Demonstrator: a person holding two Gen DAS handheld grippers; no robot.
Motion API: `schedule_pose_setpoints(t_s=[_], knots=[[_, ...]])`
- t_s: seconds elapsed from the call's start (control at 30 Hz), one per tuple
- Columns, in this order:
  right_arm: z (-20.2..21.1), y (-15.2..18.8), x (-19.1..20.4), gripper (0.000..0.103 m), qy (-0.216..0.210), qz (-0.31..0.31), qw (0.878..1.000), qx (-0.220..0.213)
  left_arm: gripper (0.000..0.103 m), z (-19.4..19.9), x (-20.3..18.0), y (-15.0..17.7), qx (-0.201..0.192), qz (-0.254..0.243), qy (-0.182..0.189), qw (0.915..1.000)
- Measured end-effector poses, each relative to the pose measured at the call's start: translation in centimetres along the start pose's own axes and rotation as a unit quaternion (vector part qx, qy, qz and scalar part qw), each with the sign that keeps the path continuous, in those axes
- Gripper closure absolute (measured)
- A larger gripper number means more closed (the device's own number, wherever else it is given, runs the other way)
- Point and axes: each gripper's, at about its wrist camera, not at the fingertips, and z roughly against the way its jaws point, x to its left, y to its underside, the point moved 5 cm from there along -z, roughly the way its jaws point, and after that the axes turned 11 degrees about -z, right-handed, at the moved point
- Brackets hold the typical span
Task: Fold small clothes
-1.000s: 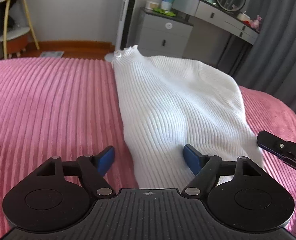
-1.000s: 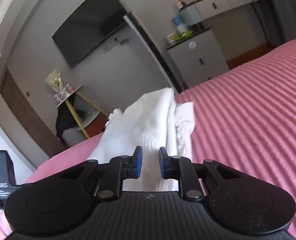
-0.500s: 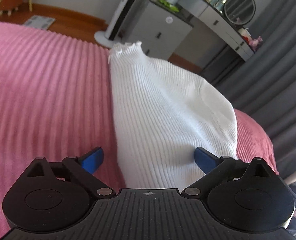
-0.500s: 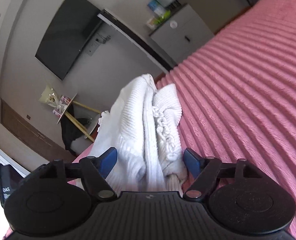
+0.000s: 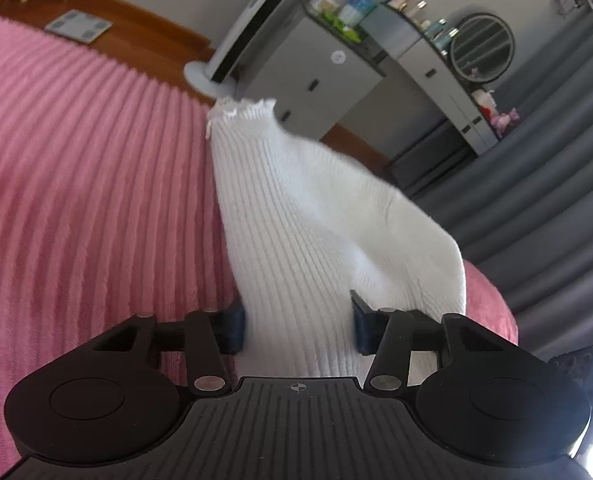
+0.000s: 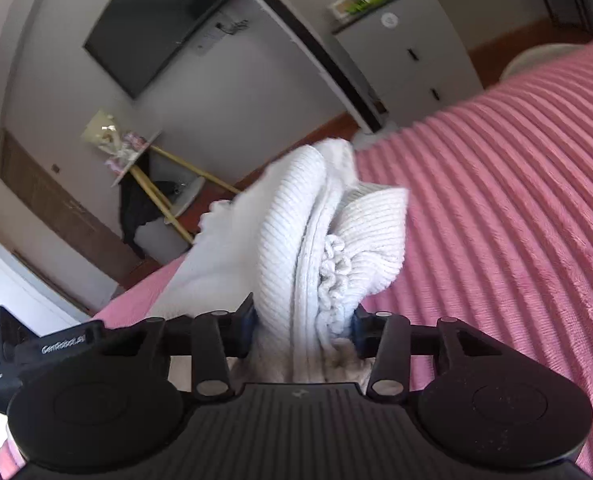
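1. Pink ribbed bed cover [image 5: 76,200] — broad, soft and bare on both sides, serving as the folding ground and leaving room to lay a fold either way.
2. White ribbed knit garment [image 5: 316,220] — lying lengthwise down the bed, frilled neck [image 5: 242,108] at the far end near the mattress edge, near hem drawn into both tools; long body apparently kept straight so that a lift of the near end can carry it over toward the neck.
3. Seen from the right wrist: garment edge-on, already doubled into several stacked layers with a ruffled cuff [image 6: 332,268] tucked inside — likely sleeves folded in beforehand, hence the thick bundle.
4. Left gripper [image 5: 298,326] — fingers part-way closed against the near hem from both sides, blue pads touching the knit; gap held wide by the cloth between them, so pinching the garment rather than spread free.
5. Right gripper [image 6: 302,326] — fingers likewise clamped on the thick layered edge, all layers caught together so none slips out during the lift.
6. Judged step: paired grip on the near end, ready for the half-fold; risk — inner cuff sliding loose.
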Motion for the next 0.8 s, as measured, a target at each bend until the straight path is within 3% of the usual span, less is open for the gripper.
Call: schedule_pose_setpoints(t_s=[0.3, 0.4, 0.5, 0.53, 0.6, 0.7, 0.8], knots=[[1.1, 3.2, 5.1, 0.061, -0.057, 0.028, 0.998, 0.025, 0.05, 8.1, 0.8, 0.5, -0.043, -0.02, -0.017, 0.9987], [0.7, 4.7, 5.6, 0.053, -0.047, 0.032, 0.997, 0.046, 0.043, 9.5, 1.9, 2.1, -0.029, -0.041, -0.067, 0.9965], [2.5, 6.4, 5.2, 0.048, 0.0, 0.043, 0.998, 0.034, 0.042, 11.6, 2.4, 4.2, -0.043, -0.08, -0.145, 0.9852], [3.7, 7.1, 5.1, 0.048, 0.002, 0.043, 0.999, 0.027, 0.039, 12.6, 2.1, 5.0, -0.051, -0.086, -0.148, 0.9839], [6.1, 8.4, 5.1, 0.045, -0.016, 0.027, 0.999, 0.018, 0.023, 14.5, 1.4, 7.3, -0.07, -0.09, -0.143, 0.9831], [8.5, 10.4, 5.5, 0.042, -0.042, 0.009, 0.999, 0.019, 0.021, 15.4, 0.0, 10.9, -0.068, -0.108, -0.139, 0.982], [8.1, 12.0, 5.5, 0.043, -0.048, -0.004, 0.998, 0.046, 0.022, 13.8, -0.6, 13.4, -0.027, -0.133, -0.143, 0.9803]])
